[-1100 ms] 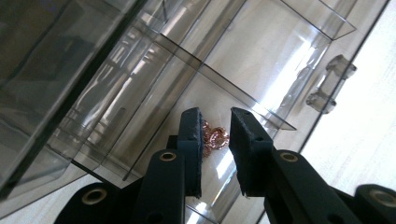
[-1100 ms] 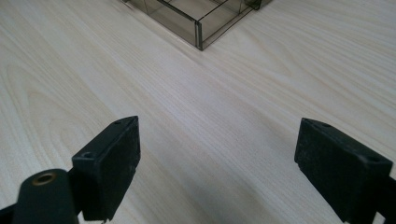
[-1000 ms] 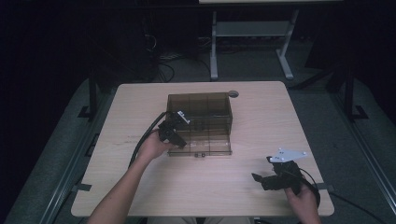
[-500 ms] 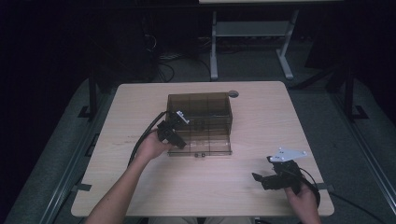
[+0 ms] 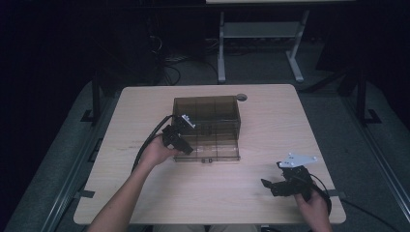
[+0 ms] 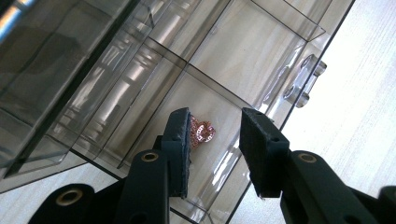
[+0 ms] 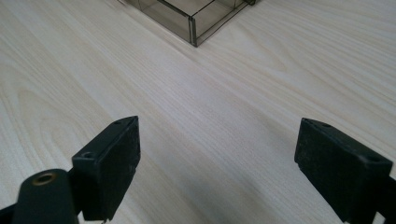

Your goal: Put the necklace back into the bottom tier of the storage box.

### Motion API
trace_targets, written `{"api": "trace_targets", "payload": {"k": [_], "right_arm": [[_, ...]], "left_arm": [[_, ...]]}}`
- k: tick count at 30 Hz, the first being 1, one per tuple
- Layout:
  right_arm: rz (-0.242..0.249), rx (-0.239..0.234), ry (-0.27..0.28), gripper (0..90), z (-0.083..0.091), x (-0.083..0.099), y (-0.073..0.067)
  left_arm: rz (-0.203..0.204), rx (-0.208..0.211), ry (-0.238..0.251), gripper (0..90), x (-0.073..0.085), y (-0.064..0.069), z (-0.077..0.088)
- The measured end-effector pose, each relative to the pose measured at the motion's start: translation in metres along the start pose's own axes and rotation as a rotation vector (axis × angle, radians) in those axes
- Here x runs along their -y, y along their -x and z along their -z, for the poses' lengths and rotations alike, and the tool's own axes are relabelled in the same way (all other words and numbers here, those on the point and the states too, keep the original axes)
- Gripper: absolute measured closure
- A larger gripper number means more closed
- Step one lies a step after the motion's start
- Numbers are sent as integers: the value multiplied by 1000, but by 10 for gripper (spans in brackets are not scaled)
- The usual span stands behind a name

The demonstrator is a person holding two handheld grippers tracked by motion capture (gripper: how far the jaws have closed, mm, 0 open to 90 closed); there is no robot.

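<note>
A: Where is the left gripper (image 5: 180, 137)?

B: It sits at the left front corner of the smoky clear organizer box (image 5: 207, 126), which stands near the middle of the wooden table (image 5: 145, 198). The box's drawer (image 6: 243, 70) is pulled out toward the person.

A: And the jaws?

B: In the left gripper view they reach down into a front compartment of that drawer. They have just been opening, and a clear gap stands between the pads (image 6: 180, 140). Nothing is pinched there.

A: What lies in the compartment?

B: A small pink, coppery trinket (image 6: 201, 132), perhaps a coiled chain or charm; it is too small to name for certain. It rests on the compartment floor, right against the left pad's tip, partly hidden behind it.

A: The right gripper (image 5: 283, 186)?

B: It rests low at the table's near right corner, well apart from the box. In the right gripper view its jaws stand wide with bare wood between them, and a corner of the box (image 7: 196, 18) shows ahead.
</note>
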State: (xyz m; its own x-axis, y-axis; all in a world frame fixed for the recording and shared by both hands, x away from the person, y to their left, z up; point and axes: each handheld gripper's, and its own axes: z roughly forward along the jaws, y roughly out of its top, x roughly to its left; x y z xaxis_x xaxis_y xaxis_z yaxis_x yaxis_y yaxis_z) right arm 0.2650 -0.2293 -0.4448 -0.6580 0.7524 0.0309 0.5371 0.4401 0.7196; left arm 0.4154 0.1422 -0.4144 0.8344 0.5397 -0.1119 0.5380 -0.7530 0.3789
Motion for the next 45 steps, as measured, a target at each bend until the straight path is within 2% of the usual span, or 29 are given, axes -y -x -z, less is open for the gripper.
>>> {"api": "trace_targets", "payload": {"k": [21,37,45], "right_arm": [[-4,9,-5,137,-1,-1,-1],[-1,10,-4,137,0,0,-1],[-3,14,-1,137,1,-1,-1]], "left_arm": [[3,1,10,587,9,3,9],[-18,-2,33,576,11,11,16],[-37,-19,41,551,16,17,24]]}}
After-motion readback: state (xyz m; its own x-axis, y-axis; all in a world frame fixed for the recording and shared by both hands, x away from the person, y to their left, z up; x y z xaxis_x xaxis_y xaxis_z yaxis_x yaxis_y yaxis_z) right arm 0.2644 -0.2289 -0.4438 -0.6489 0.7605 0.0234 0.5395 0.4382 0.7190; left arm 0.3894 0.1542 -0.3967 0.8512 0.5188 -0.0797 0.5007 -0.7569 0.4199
